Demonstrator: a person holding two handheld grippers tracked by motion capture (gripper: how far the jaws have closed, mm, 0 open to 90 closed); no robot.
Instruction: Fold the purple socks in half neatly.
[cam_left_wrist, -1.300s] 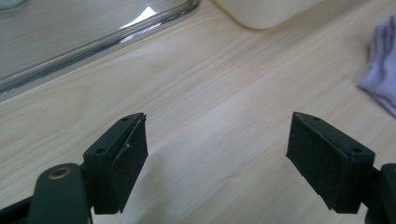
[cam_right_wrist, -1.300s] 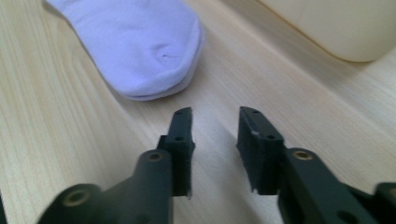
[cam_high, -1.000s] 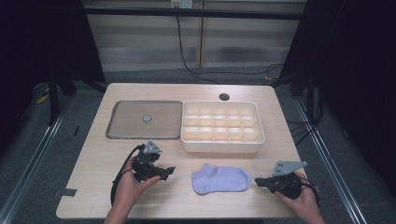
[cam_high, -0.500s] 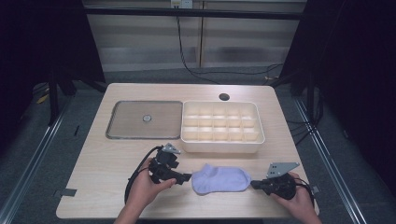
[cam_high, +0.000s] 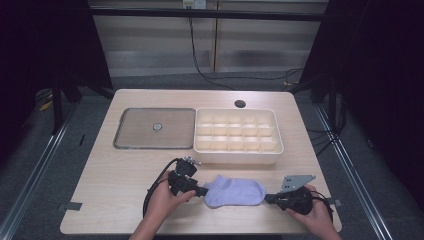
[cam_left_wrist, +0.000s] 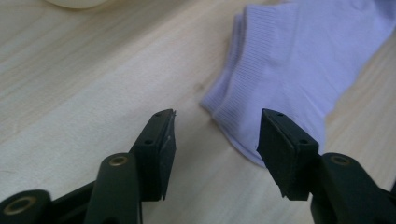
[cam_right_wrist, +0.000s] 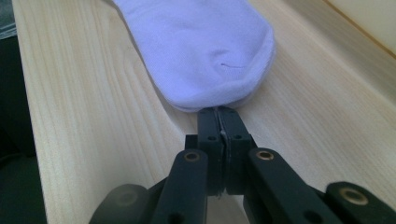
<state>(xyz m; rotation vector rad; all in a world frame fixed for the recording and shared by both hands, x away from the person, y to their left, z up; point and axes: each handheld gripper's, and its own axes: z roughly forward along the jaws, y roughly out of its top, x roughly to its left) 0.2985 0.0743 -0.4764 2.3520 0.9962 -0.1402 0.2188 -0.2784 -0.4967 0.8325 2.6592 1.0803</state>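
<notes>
Pale wood-grain bench (cam_high: 115, 195) under dark surroundings carries a grey metal tray w/ a small round knob (cam_high: 155, 128), a cream plastic divided organiser box (cam_high: 237, 136) beside it, and near the front edge a flat lavender knit ankle sock (cam_high: 234, 191). Right gripper (cam_high: 269, 198) is clamped on the toe end, probably to pin it for folding. Left gripper (cam_high: 204, 190) sits at the ribbed cuff, jaws half wide and just been closing, cuff corner between them but pads not pressing yet. No brand or readable writing anywhere.
</notes>
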